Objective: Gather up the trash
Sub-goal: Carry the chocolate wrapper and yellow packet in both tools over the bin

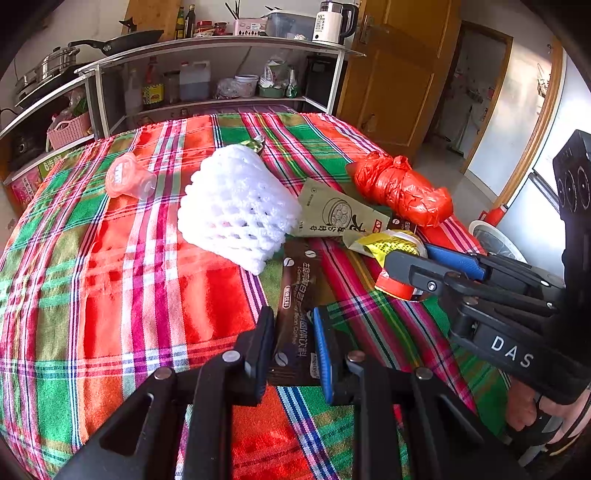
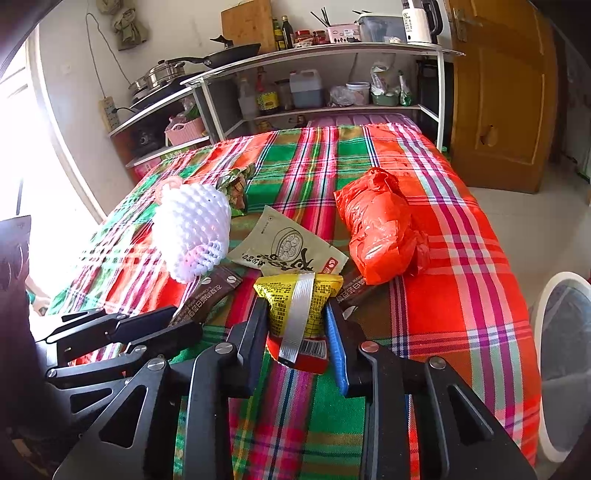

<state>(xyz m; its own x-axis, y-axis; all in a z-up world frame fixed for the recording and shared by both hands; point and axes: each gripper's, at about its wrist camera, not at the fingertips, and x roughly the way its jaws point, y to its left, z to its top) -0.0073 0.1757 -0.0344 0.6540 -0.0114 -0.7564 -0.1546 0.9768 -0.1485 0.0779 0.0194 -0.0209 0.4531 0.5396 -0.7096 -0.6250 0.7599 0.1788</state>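
Between the right jaws: yellow packet (image 2: 295, 314), its red end toward the camera, a silver strip down its face; both fingers press its sides
right gripper (image 2: 297, 332): closed on the yellow packet, low over the cloth; from the left wrist view it (image 1: 406, 266) comes in from the right with the packet (image 1: 391, 245) at its tip
brown sachet (image 1: 295, 314): flat on the cloth, long side pointing away, its near end lying between the left jaws
left gripper (image 1: 293, 350): jaws narrow, one finger each side of the sachet; whether they pinch it I cannot tell
second brown sachet (image 2: 351, 291): just right of the yellow packet, partly under it and the red bag
beige pouch (image 2: 288, 247): flat, printed with a round drawing, just beyond the yellow packet
foam net (image 1: 236, 206): white mesh sleeve on its side, left of the beige pouch, touching the brown sachet's far end
red bag (image 2: 380, 225): knotted plastic bundle, right of the beige pouch
green wrapper (image 2: 236, 184): crumpled, just behind the foam net
pink bottle (image 1: 127, 177): small, on its side, left of the foam net and apart from it
cloth (image 1: 129, 277): red, green and pink plaid, covering the worktop under all the trash
shelf (image 2: 314, 55): behind the worktop, carrying a pan (image 2: 229, 51), bottles and a white kettle (image 1: 332, 22)
door (image 2: 506, 92): wooden, right of the shelf
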